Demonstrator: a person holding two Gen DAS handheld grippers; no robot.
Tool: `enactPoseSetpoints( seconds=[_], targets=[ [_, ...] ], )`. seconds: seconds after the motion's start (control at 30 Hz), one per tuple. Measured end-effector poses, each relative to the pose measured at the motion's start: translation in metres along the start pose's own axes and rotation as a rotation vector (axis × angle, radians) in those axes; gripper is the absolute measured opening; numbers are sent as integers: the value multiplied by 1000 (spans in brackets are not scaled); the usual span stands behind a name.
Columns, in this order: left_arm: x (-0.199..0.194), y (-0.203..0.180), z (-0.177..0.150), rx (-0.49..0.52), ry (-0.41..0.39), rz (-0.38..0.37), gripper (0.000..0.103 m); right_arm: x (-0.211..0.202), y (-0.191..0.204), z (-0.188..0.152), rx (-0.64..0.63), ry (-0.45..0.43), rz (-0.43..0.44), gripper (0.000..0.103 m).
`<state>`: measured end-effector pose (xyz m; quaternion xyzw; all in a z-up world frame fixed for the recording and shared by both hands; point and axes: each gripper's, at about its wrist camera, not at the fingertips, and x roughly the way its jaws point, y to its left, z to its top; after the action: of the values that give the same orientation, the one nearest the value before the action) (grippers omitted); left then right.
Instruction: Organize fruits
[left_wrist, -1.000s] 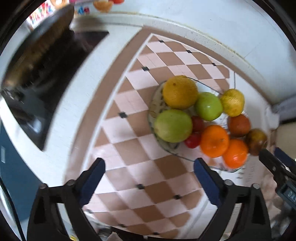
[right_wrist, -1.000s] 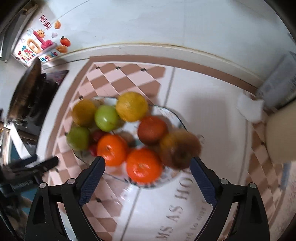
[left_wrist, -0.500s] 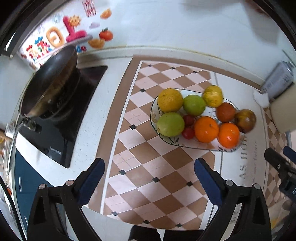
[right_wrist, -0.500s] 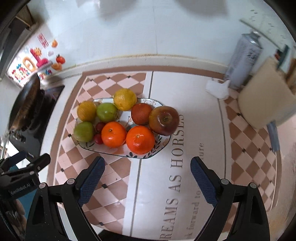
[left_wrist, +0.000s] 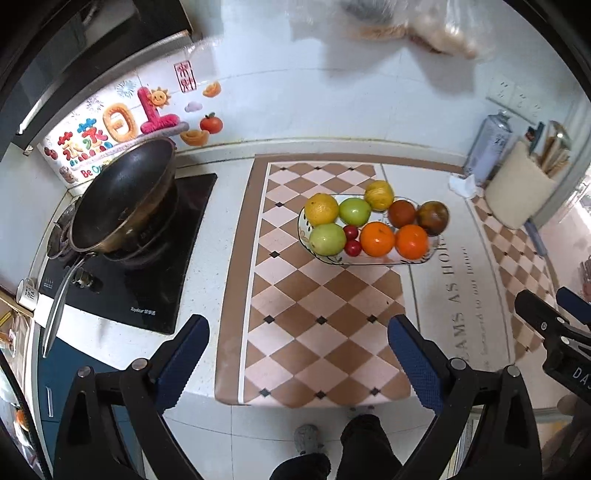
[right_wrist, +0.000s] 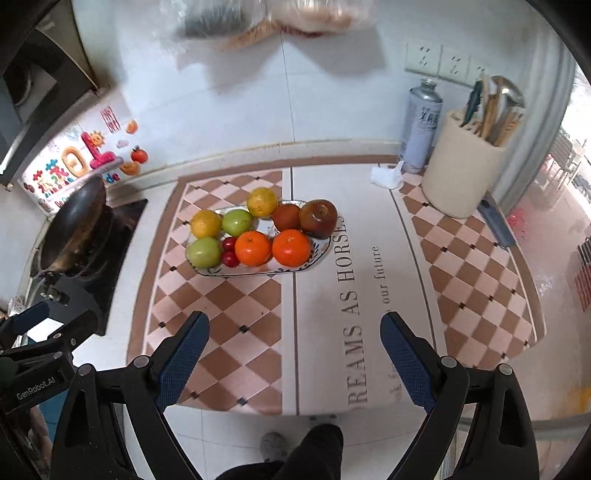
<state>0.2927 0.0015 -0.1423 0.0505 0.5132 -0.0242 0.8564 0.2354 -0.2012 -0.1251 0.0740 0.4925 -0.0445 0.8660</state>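
Counter mat (right_wrist: 258, 332) lies bare between plate (right_wrist: 317, 254) and near edge.

Bare checkered mat (right_wrist: 236, 332) lies between my claws and the oval patterned fruit plate (right_wrist: 317, 254). The black wok (left_wrist: 122, 199) stands leftward. A cream utensil crock (right_wrist: 461, 173) and grey spray can (right_wrist: 423, 125) crowd the right back corner.

Fruit plate (left_wrist: 424, 260) w/ oranges, apples

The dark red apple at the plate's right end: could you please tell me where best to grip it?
Probably across the dark red apple's widest middle, coming from above-right: its stem dimple faces up, and neighbouring fruit touches its left, while its right side stands free.
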Motion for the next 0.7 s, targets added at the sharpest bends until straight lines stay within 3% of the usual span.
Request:
enactPoseSetpoints(
  seconds=[0.4, 0.7],
  targets=[
    [-100, 6, -38, -1, -107, -26, 99, -142, 12, -44, -35, -177, 19, 96],
    [-176, -3, -70, -11, -202, -9, 99, -208, 6, -69, -54, -234, 72, 96]
  ],
)
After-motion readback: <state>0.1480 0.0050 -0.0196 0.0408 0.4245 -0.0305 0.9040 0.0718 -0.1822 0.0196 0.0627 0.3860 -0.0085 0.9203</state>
